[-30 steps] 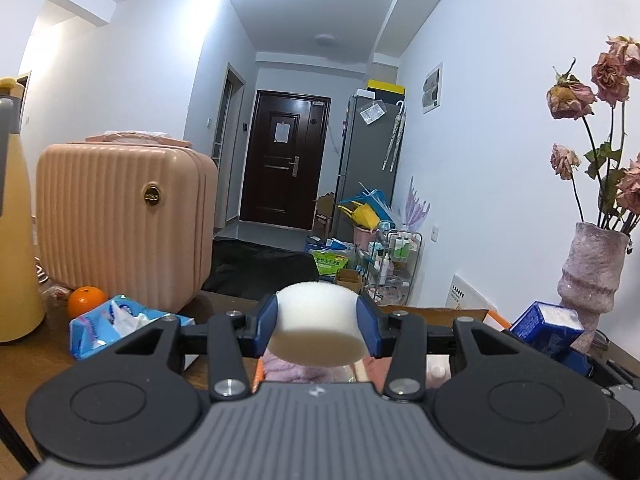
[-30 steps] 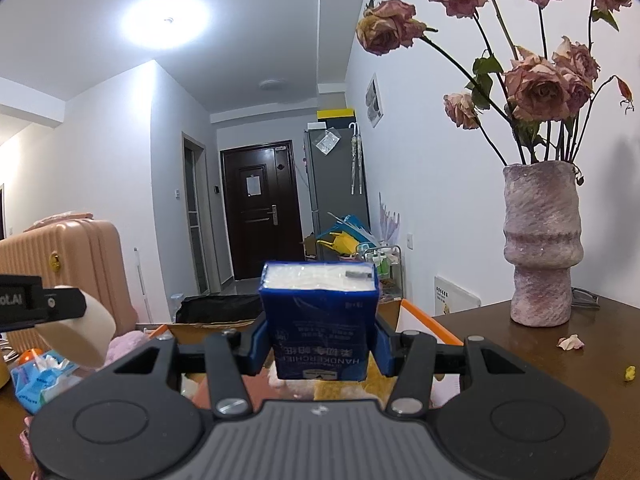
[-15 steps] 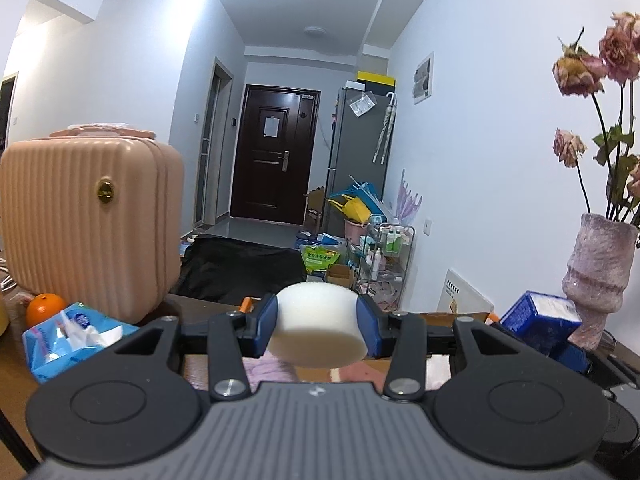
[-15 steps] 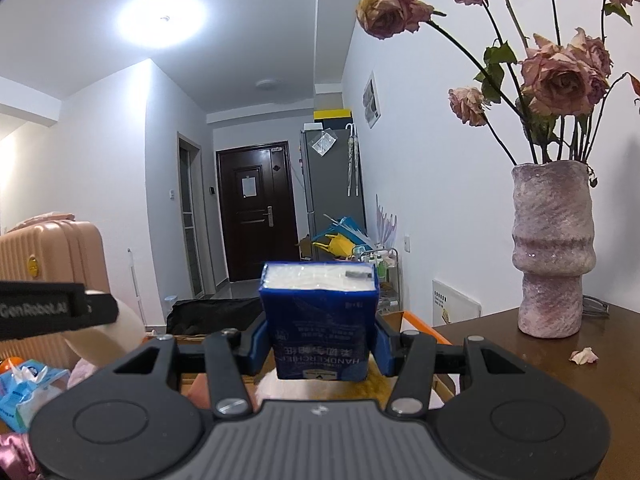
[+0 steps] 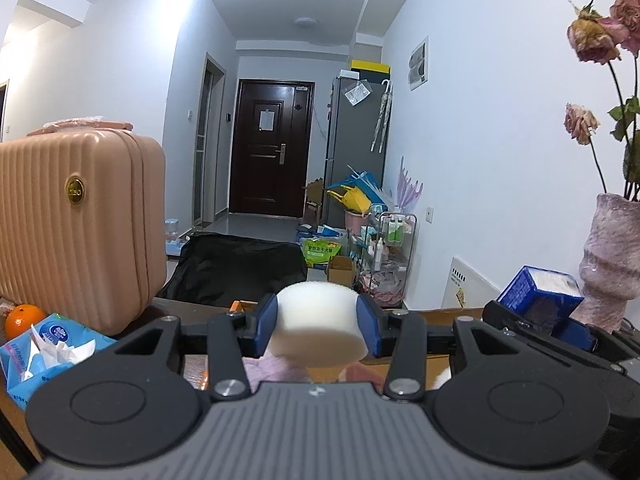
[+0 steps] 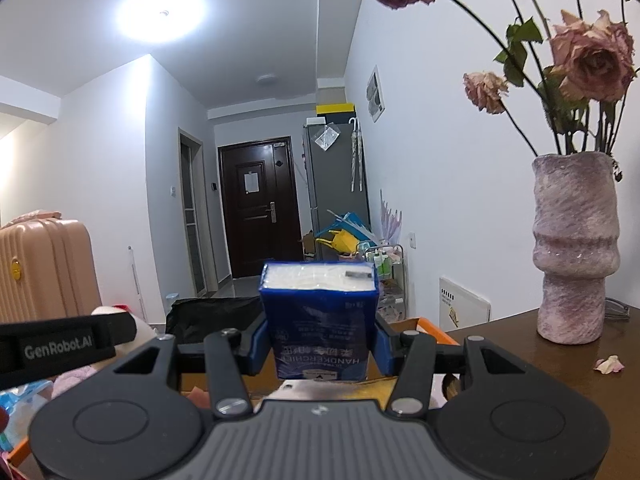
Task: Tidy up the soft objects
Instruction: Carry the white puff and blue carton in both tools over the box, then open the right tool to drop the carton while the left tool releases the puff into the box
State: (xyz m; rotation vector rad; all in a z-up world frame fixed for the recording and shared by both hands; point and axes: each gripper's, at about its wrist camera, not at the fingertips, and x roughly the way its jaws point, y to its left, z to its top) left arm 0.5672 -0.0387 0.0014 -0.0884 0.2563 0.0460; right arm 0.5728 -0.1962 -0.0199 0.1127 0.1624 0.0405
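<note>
Two loads in my view: left claw (image 5: 318, 330) clamped on a white sponge (image 5: 318, 320), right claw (image 6: 318, 344) clamped on a blue tissue pack (image 6: 319, 320), both held above the bench (image 6: 540, 364).

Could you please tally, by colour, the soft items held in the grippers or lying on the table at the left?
White: 1, the sponge in the left gripper
Blue: 2, the tissue pack in the right gripper, and the wipes pack on the table
Total: 3
</note>
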